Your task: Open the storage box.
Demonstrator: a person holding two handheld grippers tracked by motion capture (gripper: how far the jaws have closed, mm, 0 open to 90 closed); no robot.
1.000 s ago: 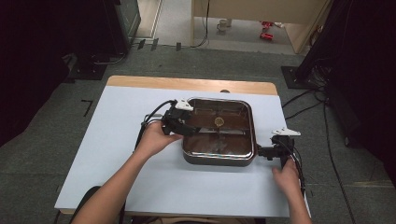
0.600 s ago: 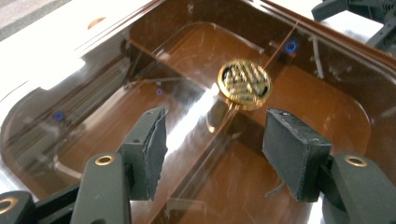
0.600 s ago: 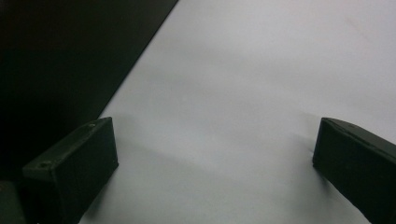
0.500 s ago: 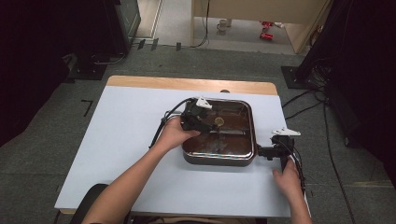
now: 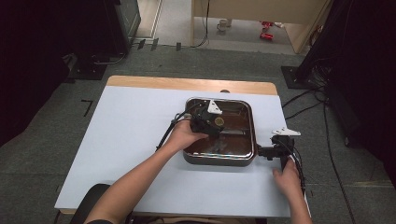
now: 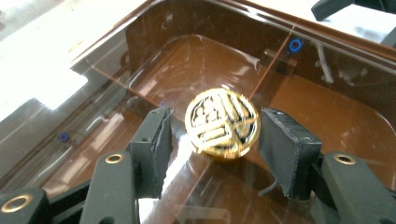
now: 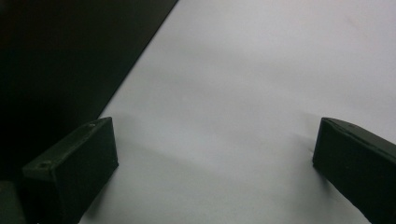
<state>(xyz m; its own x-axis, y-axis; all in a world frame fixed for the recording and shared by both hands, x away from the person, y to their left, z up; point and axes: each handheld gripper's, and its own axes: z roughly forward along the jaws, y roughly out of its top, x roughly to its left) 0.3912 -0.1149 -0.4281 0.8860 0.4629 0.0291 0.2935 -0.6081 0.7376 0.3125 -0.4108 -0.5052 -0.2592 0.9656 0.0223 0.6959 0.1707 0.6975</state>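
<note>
Brown-tinted glass covers the square, steel-rimmed pan (image 5: pixel 219 161) standing on the white table (image 5: pixel 130 140). In the middle of this lid sits a round gold knob (image 6: pixel 222 122) with an embossed emblem. The left gripper (image 6: pixel 212 135) hangs over the lid, its jaws spread on either side of the knob, not touching it. The right gripper (image 5: pixel 275 150) rests on the table just beside the pan's right edge, jaws wide apart around nothing.
</note>
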